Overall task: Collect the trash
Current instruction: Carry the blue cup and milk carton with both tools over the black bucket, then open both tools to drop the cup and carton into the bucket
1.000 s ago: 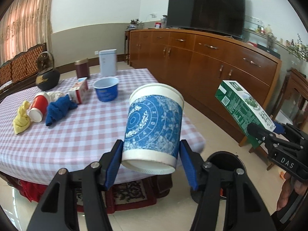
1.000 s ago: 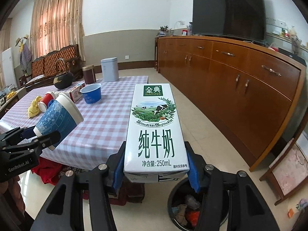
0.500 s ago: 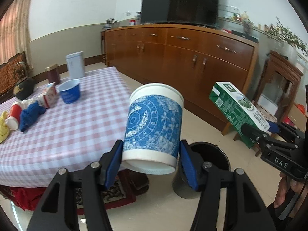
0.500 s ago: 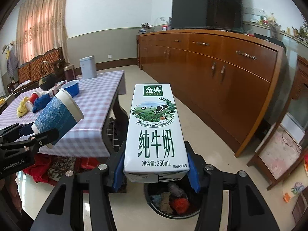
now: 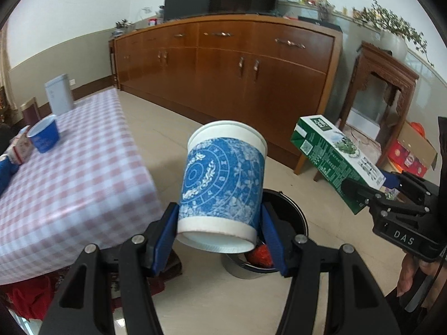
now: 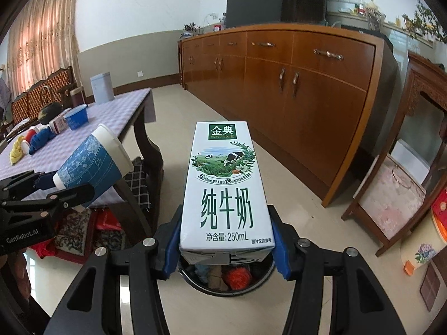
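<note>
My left gripper (image 5: pixel 219 234) is shut on a blue-and-white paper cup (image 5: pixel 223 178), held by its base and tilted away from me. The cup hangs over a round black trash bin (image 5: pixel 290 217) on the floor, which holds red trash. My right gripper (image 6: pixel 226 248) is shut on a green-and-white milk carton (image 6: pixel 226 184), lengthwise between the blue pads, above the same bin (image 6: pixel 262 279) full of mixed trash. In the left wrist view the carton (image 5: pixel 335 156) shows at the right; in the right wrist view the cup (image 6: pixel 92 164) shows at the left.
A table with a checked cloth (image 5: pixel 69 184) stands at the left, bearing a blue bowl (image 5: pixel 44 136), a small carton, cloths and a grey canister (image 5: pixel 58 95). A long wooden sideboard (image 5: pixel 237 69) lines the wall. A small wooden stand (image 6: pixel 405 173) and boxes sit at the right.
Both grippers have swung right, away from the table, and sunk a little, each keeping its object. The trash bin has come into view directly beneath them.
</note>
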Tool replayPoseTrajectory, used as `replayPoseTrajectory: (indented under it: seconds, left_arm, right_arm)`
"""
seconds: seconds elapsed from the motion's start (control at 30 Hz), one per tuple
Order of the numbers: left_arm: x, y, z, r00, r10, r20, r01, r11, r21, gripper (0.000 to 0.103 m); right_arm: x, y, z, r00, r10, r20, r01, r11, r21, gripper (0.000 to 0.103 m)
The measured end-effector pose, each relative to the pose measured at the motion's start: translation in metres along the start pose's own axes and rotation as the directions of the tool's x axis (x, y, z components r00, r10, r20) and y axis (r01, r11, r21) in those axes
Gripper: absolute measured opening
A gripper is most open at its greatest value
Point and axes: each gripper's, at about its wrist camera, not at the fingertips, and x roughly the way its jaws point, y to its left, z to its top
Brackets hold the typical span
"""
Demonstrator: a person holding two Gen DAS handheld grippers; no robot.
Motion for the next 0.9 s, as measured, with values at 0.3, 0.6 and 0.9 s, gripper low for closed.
replayPoseTrajectory:
  seconds: [0.3,0.6,0.9]
  left_arm:
    - [0.045,-0.023,-0.010,0.993,-0.065,-0.098,0.068,0.997,0.024,0.060]
    - [0.101,-0.034,-0.018,0.967,-0.127,-0.220,0.136,0.990,0.023,0.060]
    - [0.154,-0.023,-0.036,0.932,-0.141,-0.334,0.144,0.990,-0.016,0.085]
  right_arm:
    - [0.032,-0.028,-0.030,0.996,-0.004,-0.084,0.004,1.000,-0.002,0.057]
    - [0.085,-0.042,-0.053,0.980,0.023,-0.200,-0.037,0.997,-0.064,0.057]
    - [0.152,-0.042,-0.079,0.957,-0.024,-0.289,-0.034,0.981,-0.192,0.103]
